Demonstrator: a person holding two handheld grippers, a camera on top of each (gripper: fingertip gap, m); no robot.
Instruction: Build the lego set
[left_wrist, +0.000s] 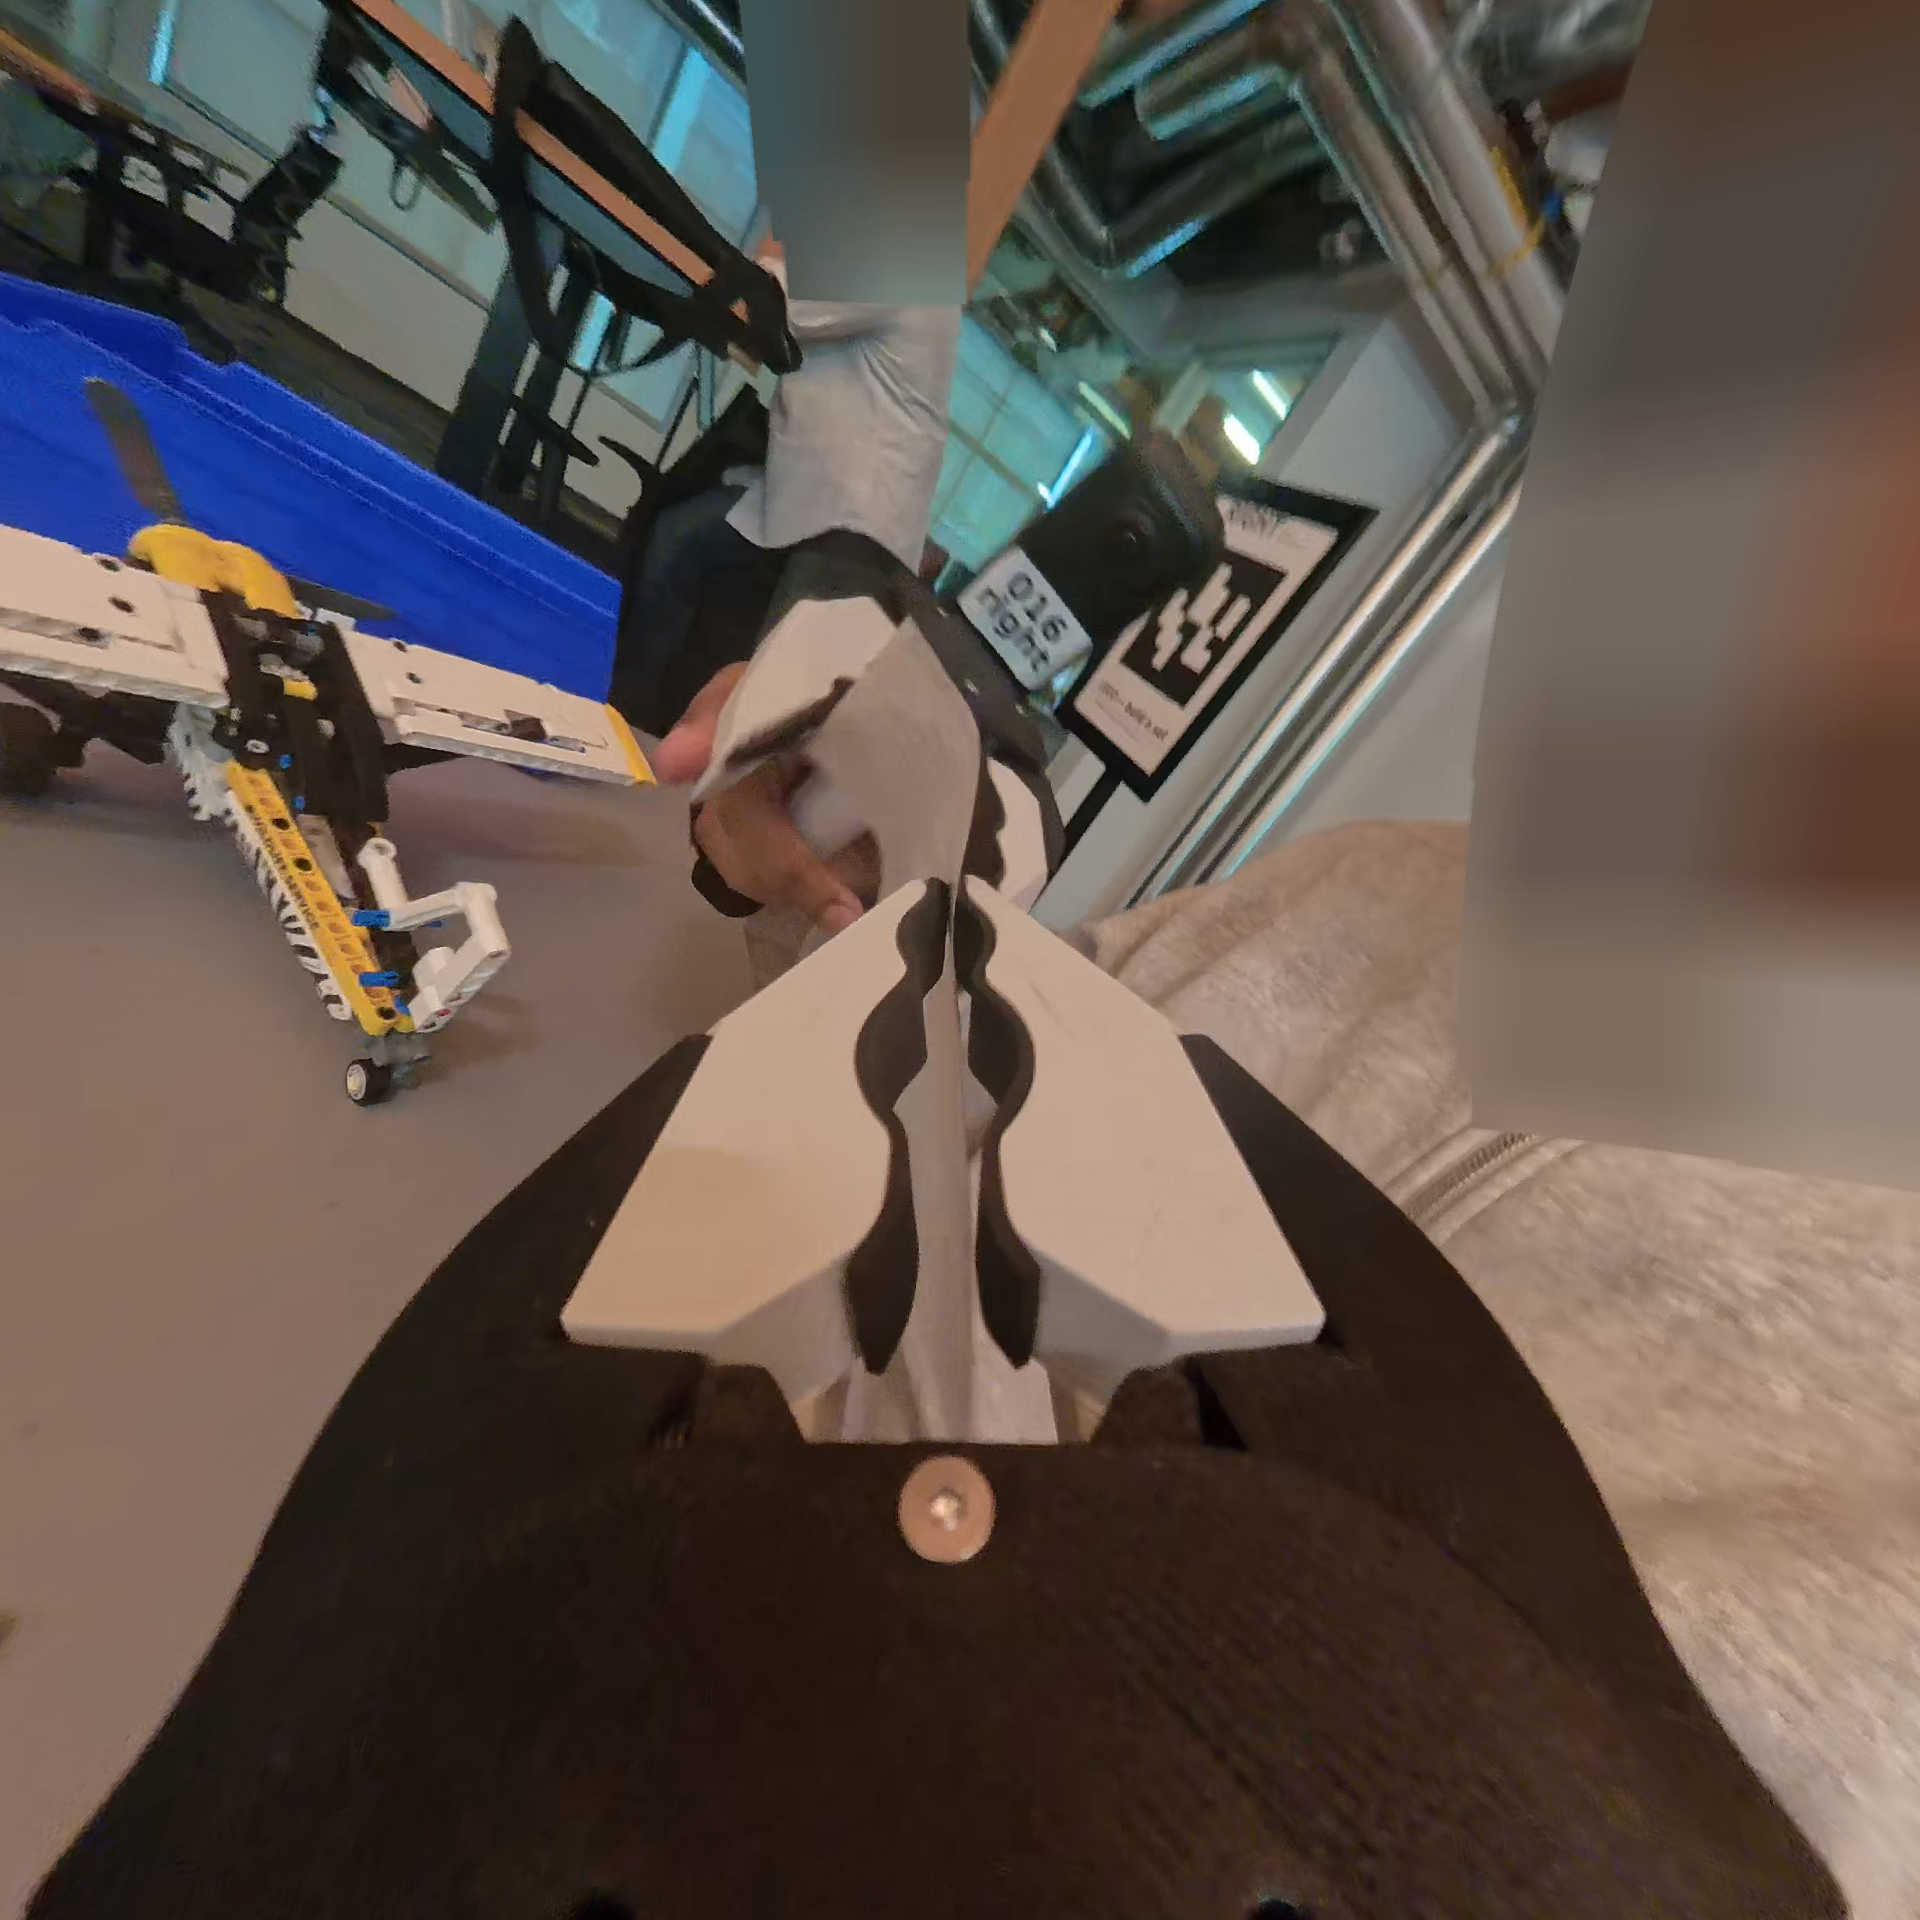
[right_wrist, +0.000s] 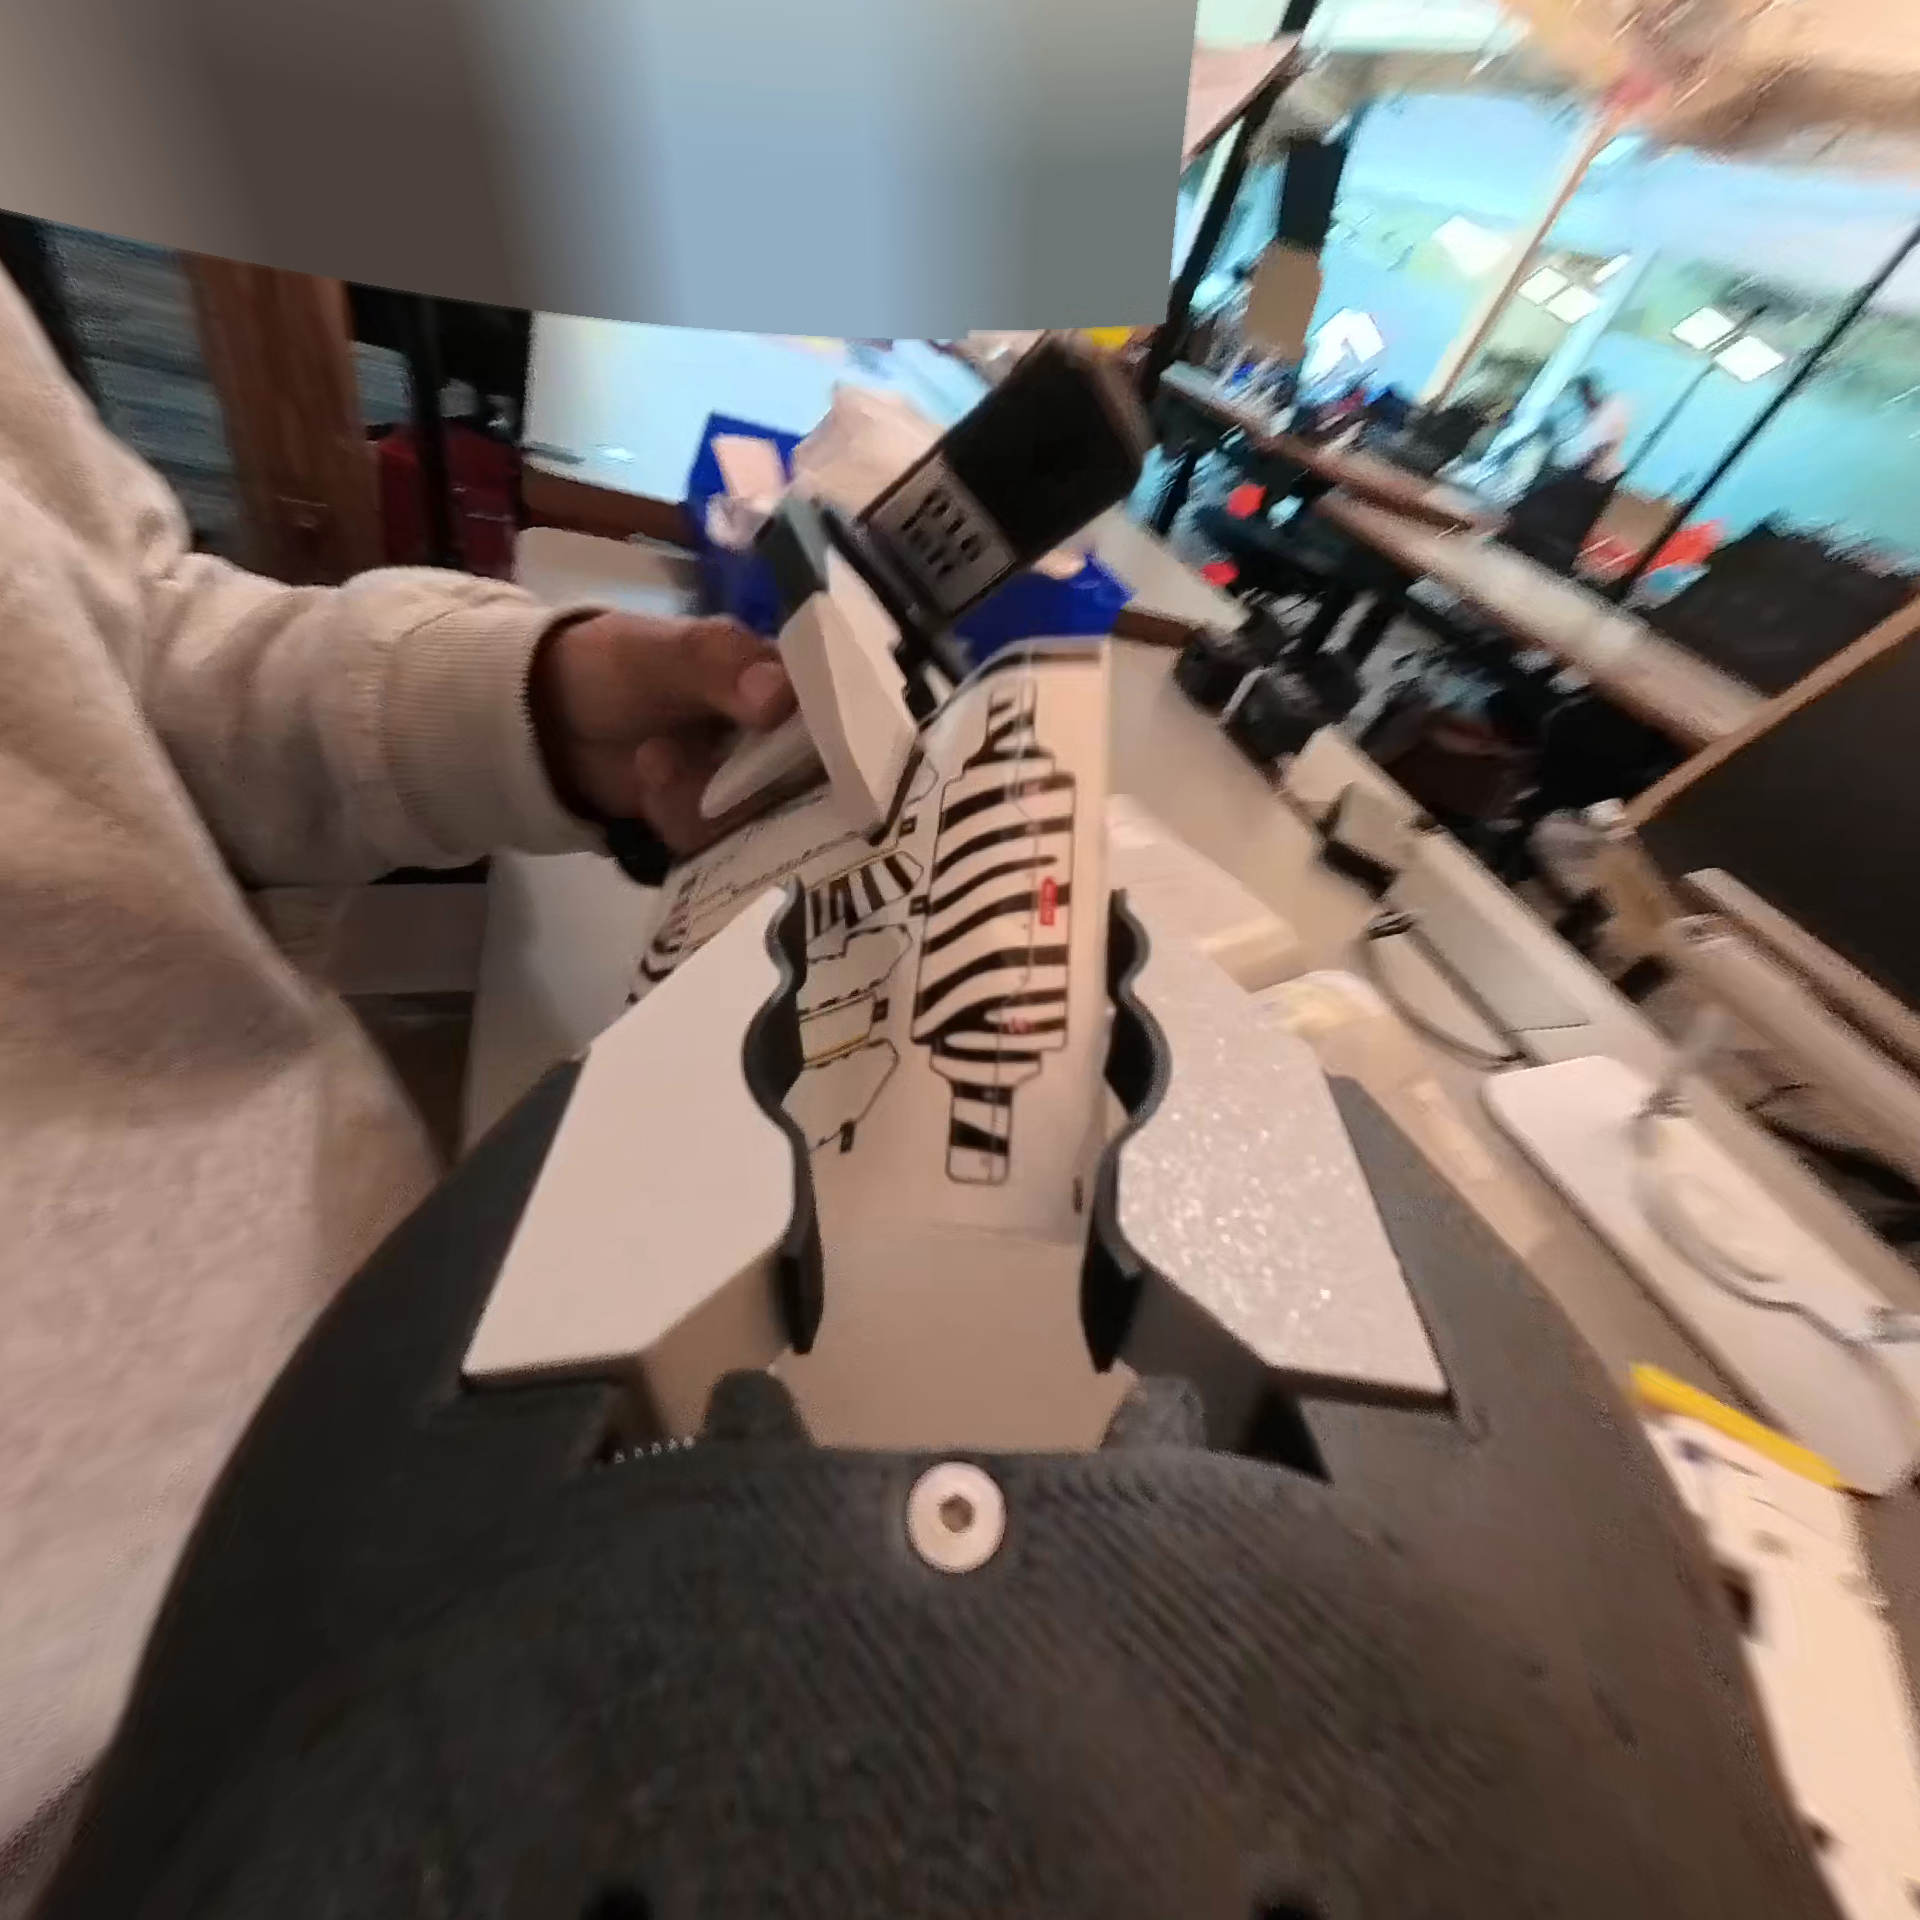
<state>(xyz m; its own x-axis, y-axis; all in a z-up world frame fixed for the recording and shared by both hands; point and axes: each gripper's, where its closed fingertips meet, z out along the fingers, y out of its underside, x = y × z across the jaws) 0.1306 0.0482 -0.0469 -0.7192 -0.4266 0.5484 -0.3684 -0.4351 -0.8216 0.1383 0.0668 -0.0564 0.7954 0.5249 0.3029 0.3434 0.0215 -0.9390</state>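
Between the parted right tongs (right_wrist: 951, 914), the sticker sheet (right_wrist: 997, 935) runs lengthwise forward, left tongs (left_wrist: 951, 894) clamping it.

A grey table top (left_wrist: 260, 1195) fills the lower left of the left wrist view. On it, toward ten o'clock, rests a partly built lego model (left_wrist: 301, 717): long white panels lying roughly level, a black frame across them with a yellow piece on top, and a yellow beam slanting down toward five o'clock to a small black wheel (left_wrist: 369, 1081) that touches the surface. A white bent arm (left_wrist: 457, 935) joins the beam near its lower end. Behind the model, toward eleven o'clock, stands a blue bin (left_wrist: 312, 488); whether it sits on the same table cannot be told.
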